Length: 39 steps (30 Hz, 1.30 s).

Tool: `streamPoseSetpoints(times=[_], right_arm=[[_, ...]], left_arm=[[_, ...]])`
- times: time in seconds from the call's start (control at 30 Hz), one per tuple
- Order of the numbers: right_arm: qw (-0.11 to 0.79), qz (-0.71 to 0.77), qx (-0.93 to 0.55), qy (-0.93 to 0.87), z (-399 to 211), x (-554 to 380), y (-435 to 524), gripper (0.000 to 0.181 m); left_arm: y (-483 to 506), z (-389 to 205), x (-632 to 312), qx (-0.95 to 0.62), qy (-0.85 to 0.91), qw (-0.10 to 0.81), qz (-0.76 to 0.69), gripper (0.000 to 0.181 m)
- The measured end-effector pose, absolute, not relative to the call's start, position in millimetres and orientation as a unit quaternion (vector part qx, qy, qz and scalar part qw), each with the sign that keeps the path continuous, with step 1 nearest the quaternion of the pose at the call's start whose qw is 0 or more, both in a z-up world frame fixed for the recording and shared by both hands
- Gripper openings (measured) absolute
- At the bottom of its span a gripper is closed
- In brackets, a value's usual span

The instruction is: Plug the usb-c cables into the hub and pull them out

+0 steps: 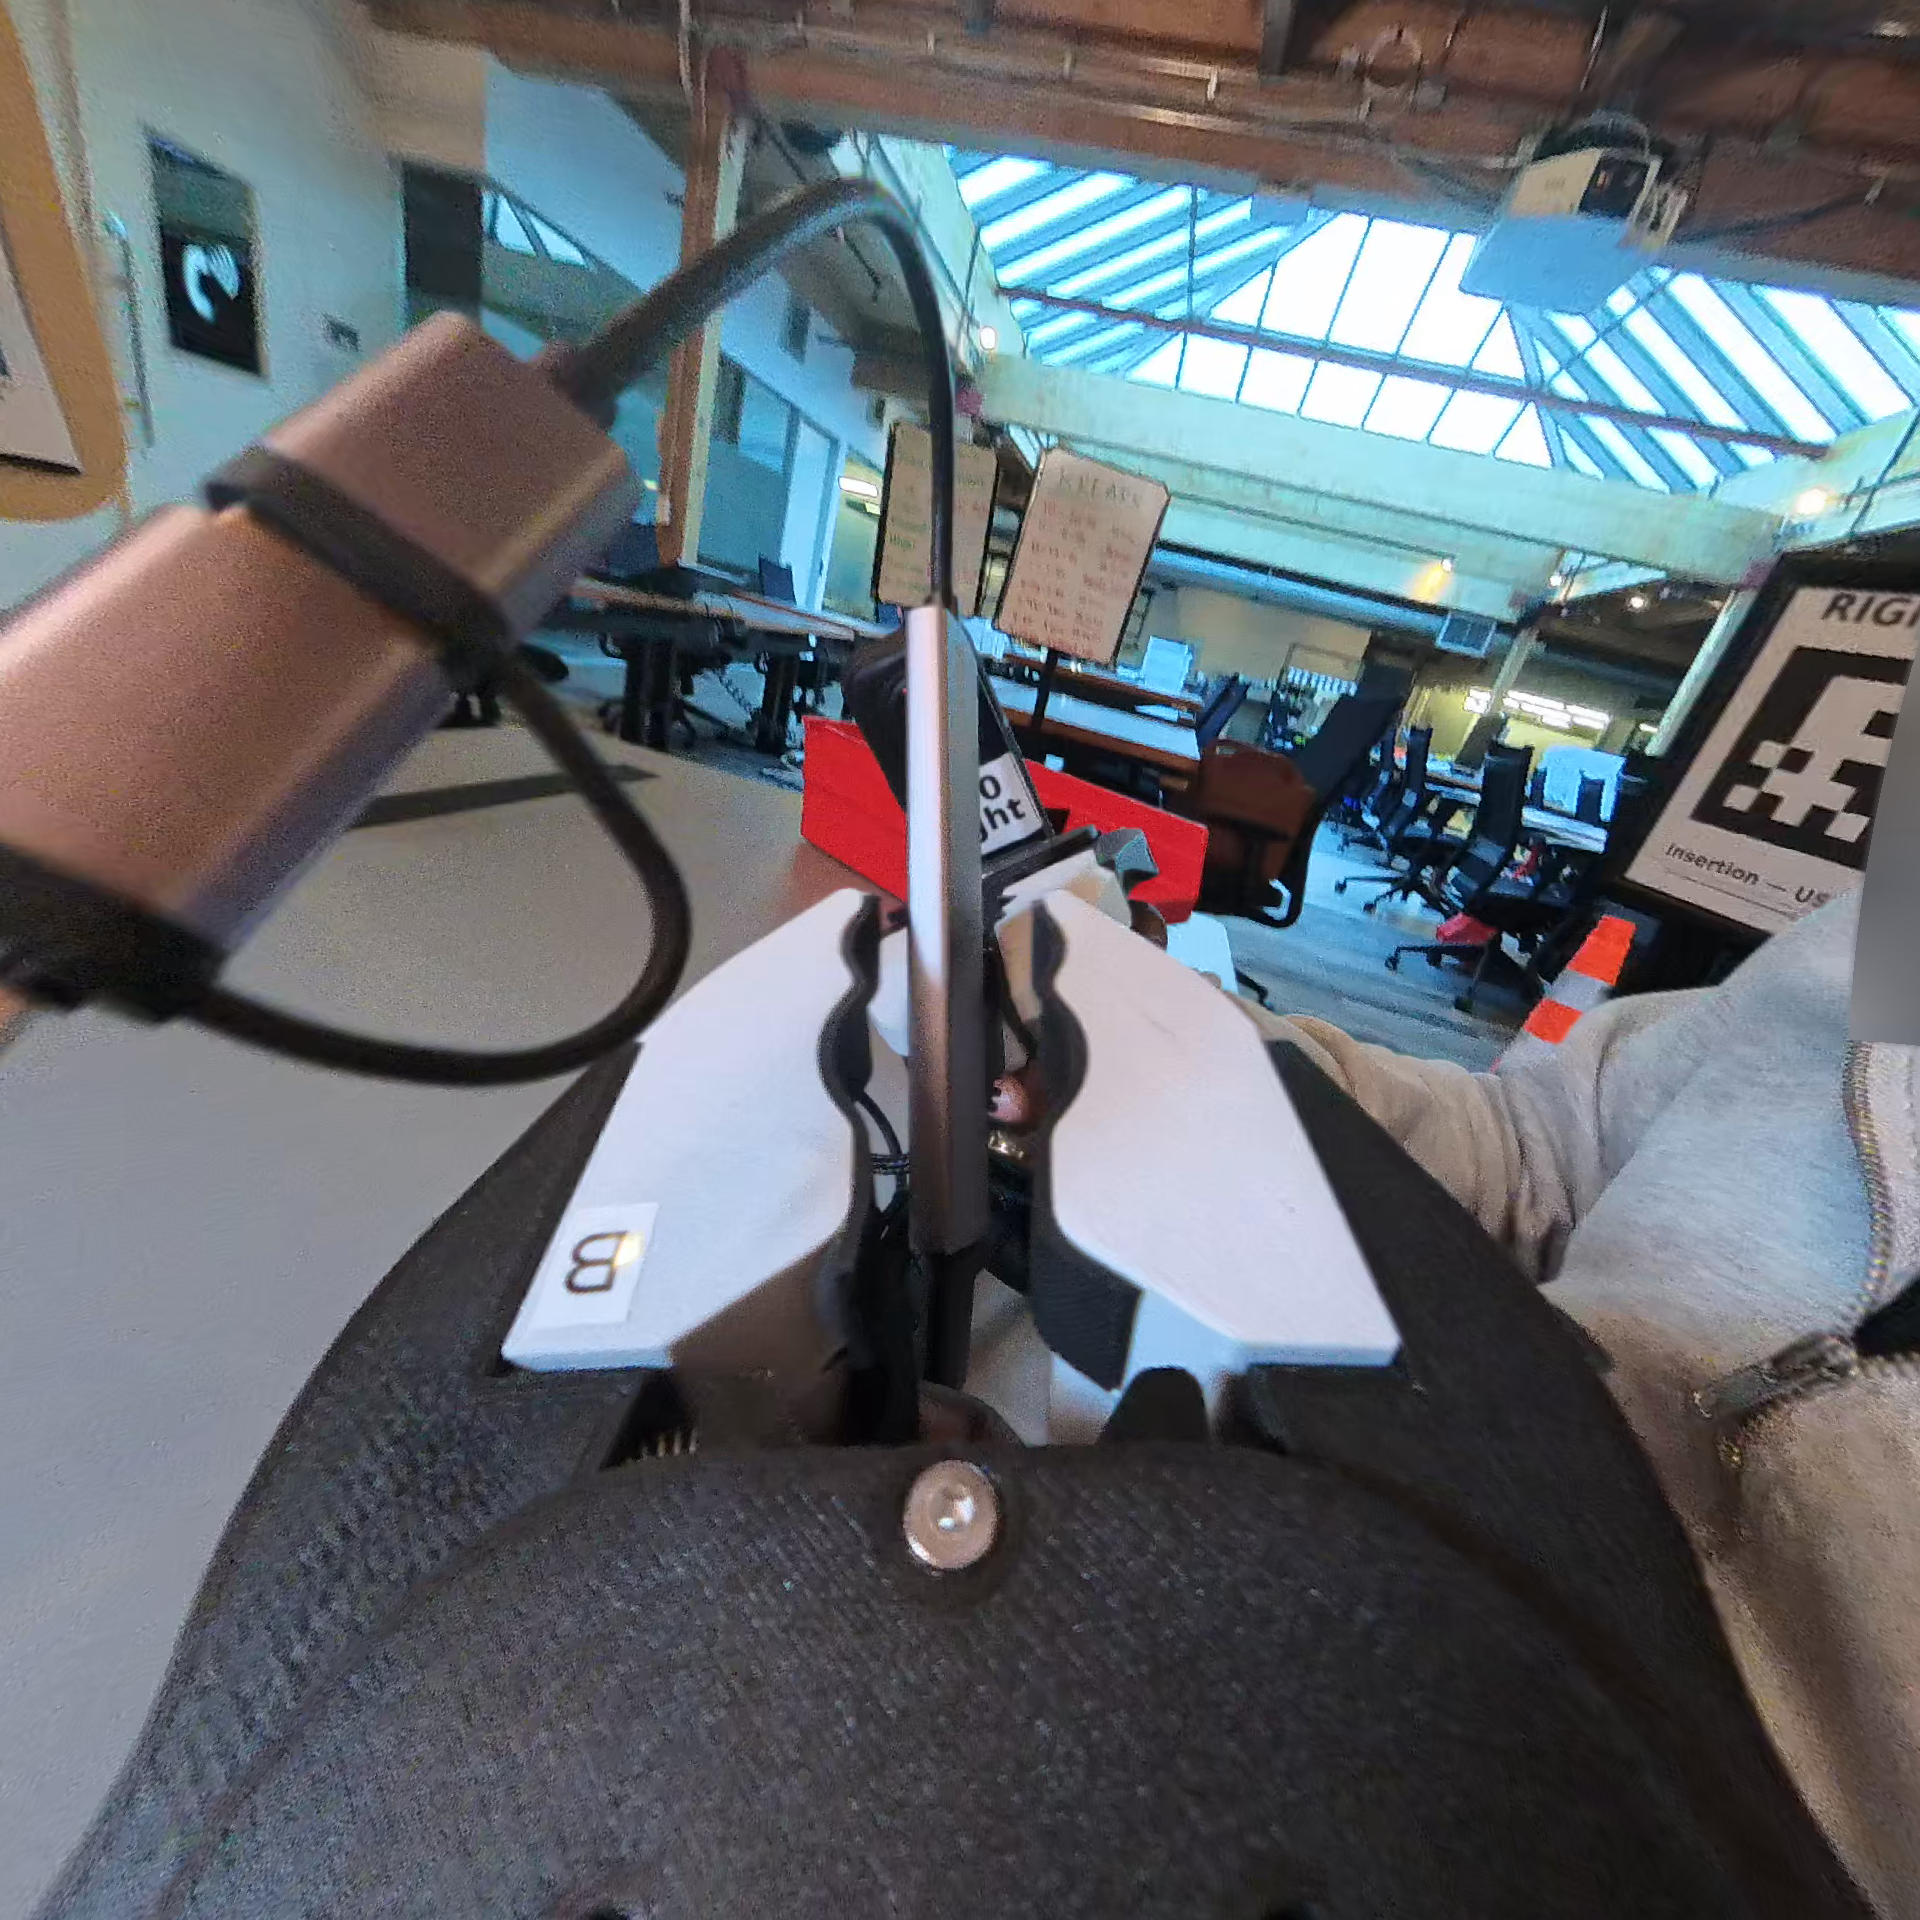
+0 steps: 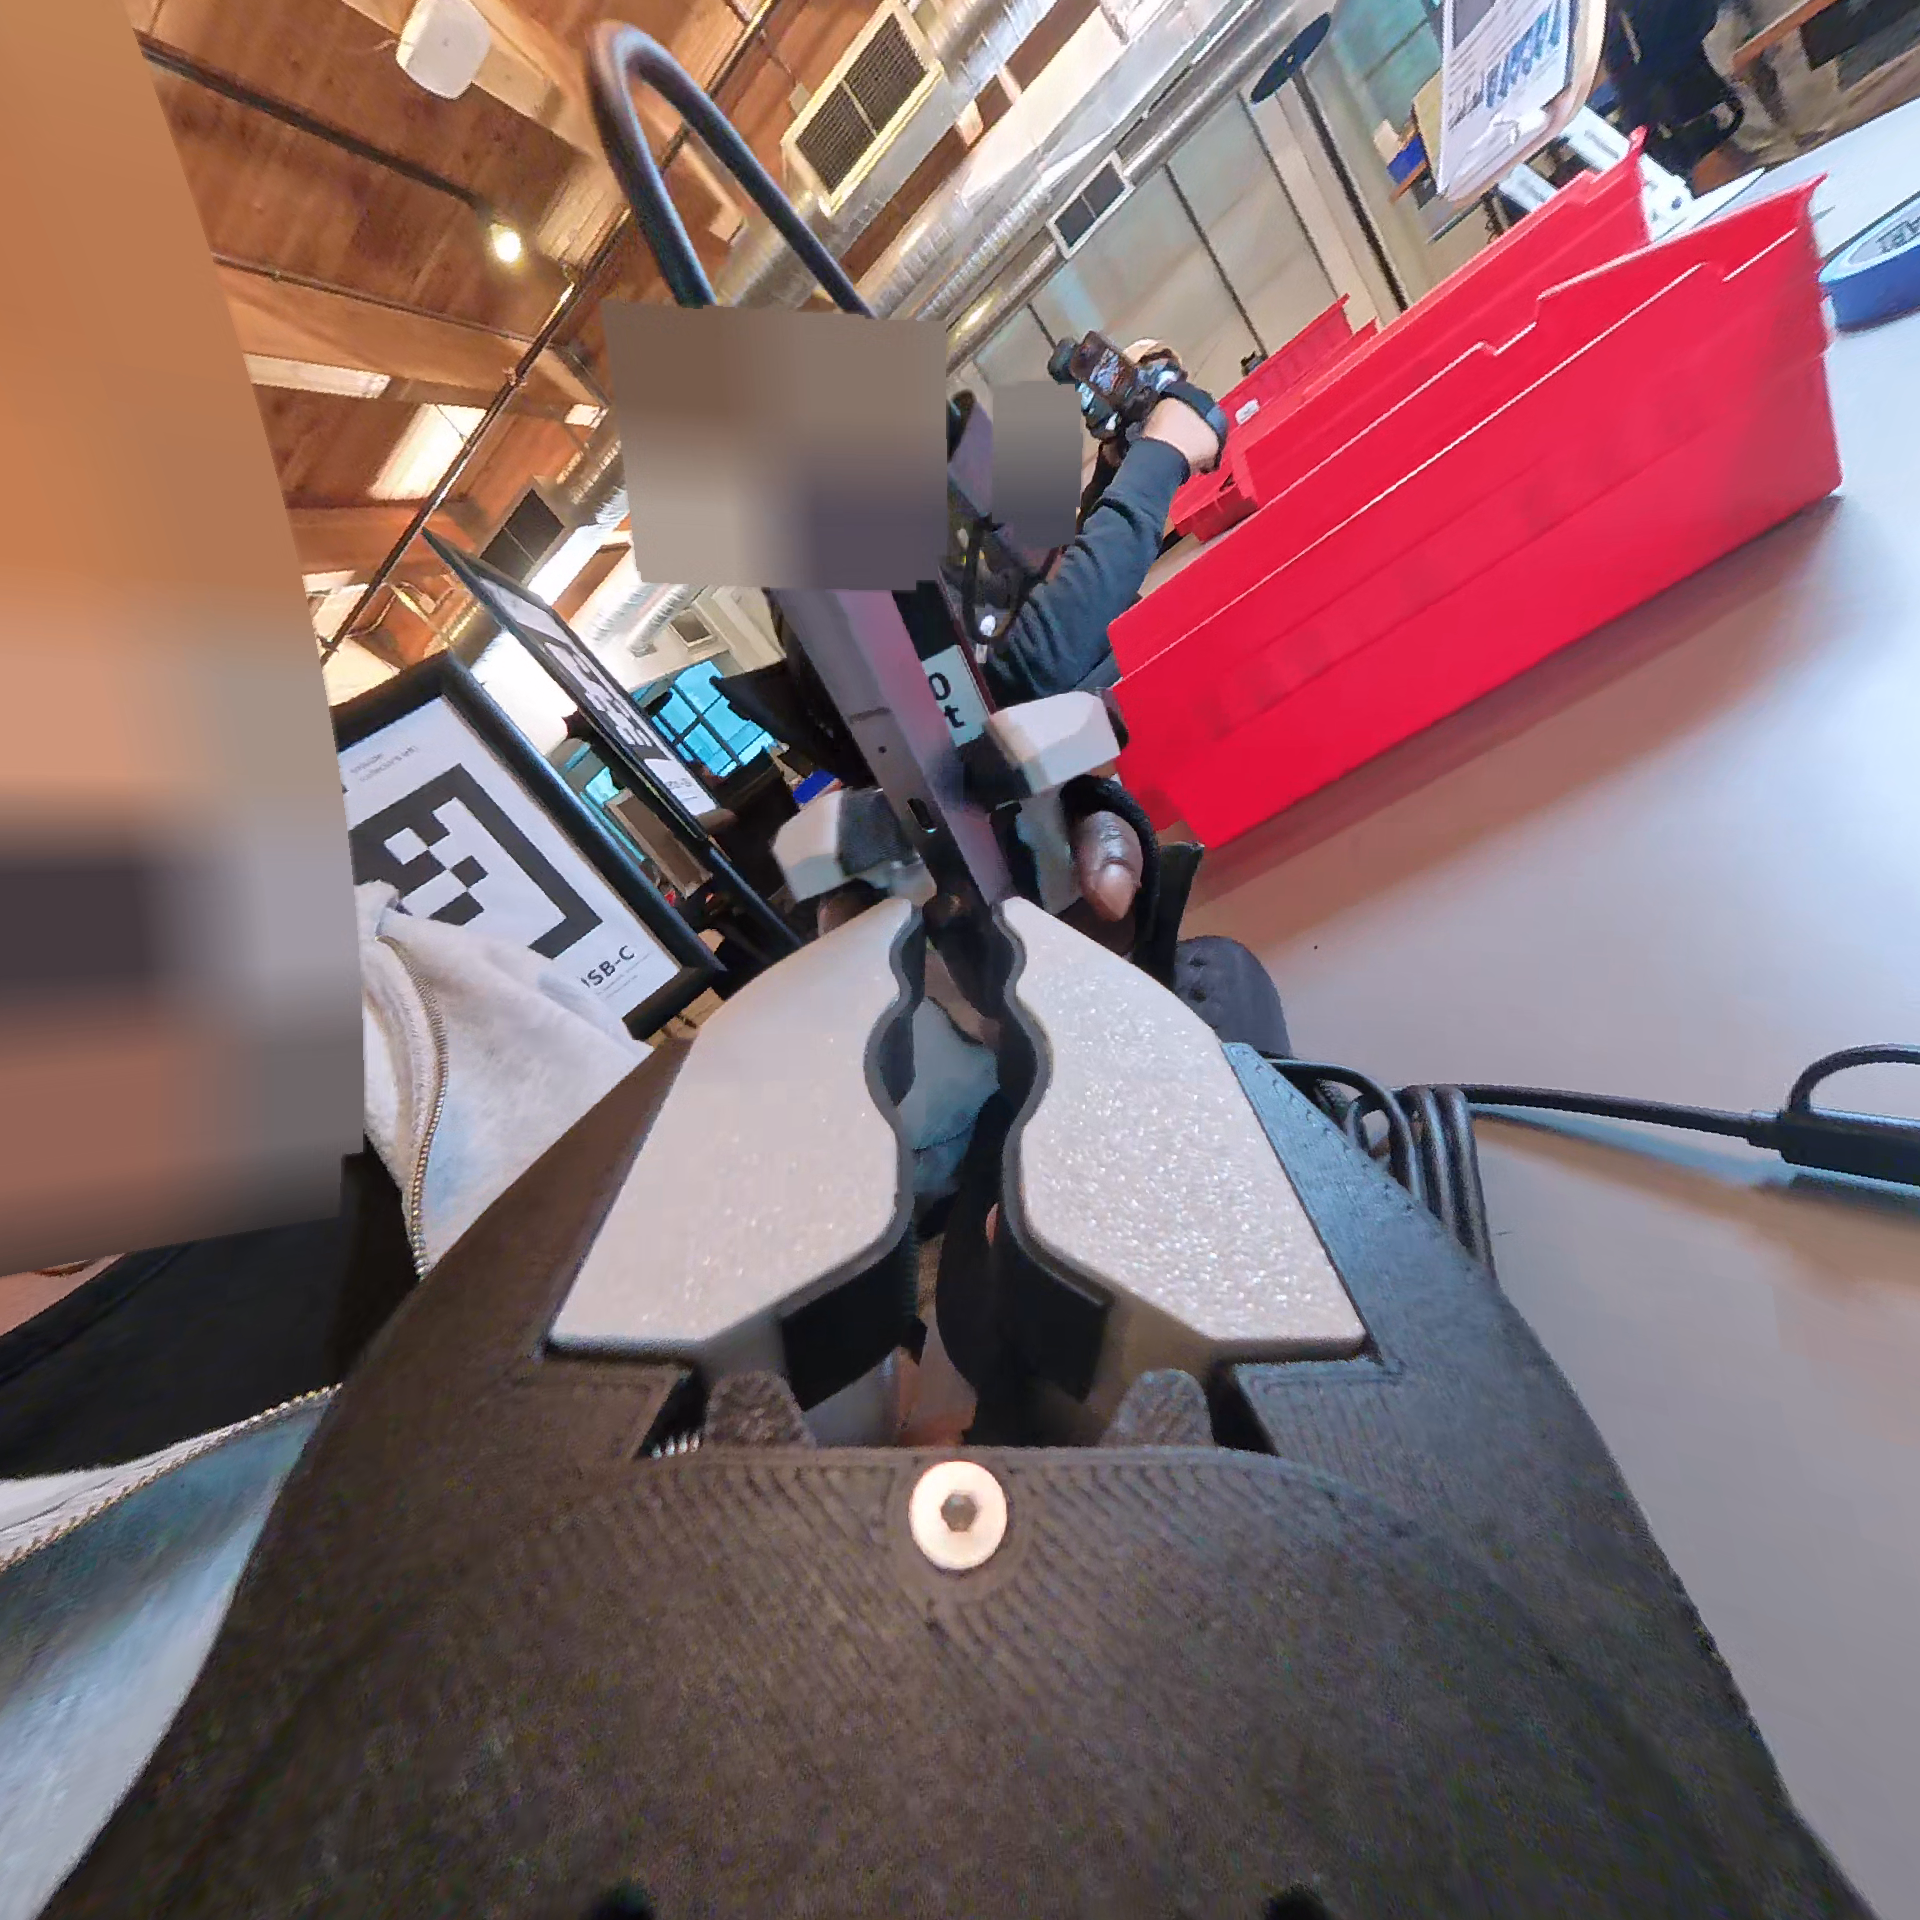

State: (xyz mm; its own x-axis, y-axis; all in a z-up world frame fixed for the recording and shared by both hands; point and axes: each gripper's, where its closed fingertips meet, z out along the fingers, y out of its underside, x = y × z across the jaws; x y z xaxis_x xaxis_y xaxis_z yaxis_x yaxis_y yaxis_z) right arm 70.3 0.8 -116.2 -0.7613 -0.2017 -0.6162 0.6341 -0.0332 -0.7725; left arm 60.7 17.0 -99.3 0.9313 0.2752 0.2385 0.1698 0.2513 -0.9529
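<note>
The left hand-held gripper (image 1: 940, 997) is clamped on the slim grey USB-C hub (image 1: 940, 935), which stands edge-on and upright between its white fingers (image 1: 748, 1122), above the pale grey bench (image 1: 312, 1195). The hub's own black lead (image 1: 914, 312) rises from its top end, arches over to the left and ends in a grey metal connector (image 1: 260, 644) that hangs close to the lens, out of focus, with a thin black tether loop (image 1: 582, 914) curling beneath it. In the right wrist view, the right hand-held gripper (image 2: 961, 925) has its grey fingers (image 2: 1143, 1143) closed together on a dark USB-C plug (image 2: 951, 920) at the tips; the plug sits at the lower edge of the hub (image 2: 894, 748), just under a small port, and whether it is seated cannot be told. The left hand-held gripper's fingers show beyond, pinching either side of the hub. Behind, stacked red plastic bins (image 2: 1507, 540) rest on the bench; what they hold is hidden by their walls. A coiled black cable (image 2: 1444, 1143) with another plug lies on the bench at right, and a blue tape roll (image 2: 1881, 270) sits beyond the bins. A grey zip sleeve (image 1: 1558, 1195) crosses the lower right of the left view.
</note>
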Motion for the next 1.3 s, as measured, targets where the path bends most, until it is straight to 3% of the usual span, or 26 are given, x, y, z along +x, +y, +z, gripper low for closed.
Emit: streamPoseSetpoints(times=[0.1,0.23,0.4,0.6,0.93,1.3], right_arm=[[0.295,-0.71,0.193,0.609,-112.9,60.8,5.8,0.01],[0.283,-0.723,0.22,0.59,-111.1,48.3,10.6,0.009],[0.26,-0.724,0.216,0.601,-112.3,48.5,9.1,0.008],[0.229,-0.721,0.189,0.626,-110.1,57.2,7.8,0.008],[0.174,-0.703,0.178,0.667,-119.0,61.1,-8.6,0.008],[0.128,-0.66,0.157,0.723,-132.9,68.8,-24.1,0.008]], left_arm=[[18.2,-91.8,51.2,-0.604,-0.199,0.771,0.012,0.039],[10.3,-85.5,37.6,-0.583,-0.235,0.777,-0.021,0.04],[22.7,-97.3,34.2,-0.643,-0.228,0.73,0.043,0.039],[43.3,-99.3,44.2,-0.718,-0.16,0.677,-0.004,0.013],[23.6,-100.4,51.2,-0.624,-0.171,0.763,0.005,0.009],[-1.8,-116.6,62.8,-0.629,-0.154,0.761,0.044,0.01]])
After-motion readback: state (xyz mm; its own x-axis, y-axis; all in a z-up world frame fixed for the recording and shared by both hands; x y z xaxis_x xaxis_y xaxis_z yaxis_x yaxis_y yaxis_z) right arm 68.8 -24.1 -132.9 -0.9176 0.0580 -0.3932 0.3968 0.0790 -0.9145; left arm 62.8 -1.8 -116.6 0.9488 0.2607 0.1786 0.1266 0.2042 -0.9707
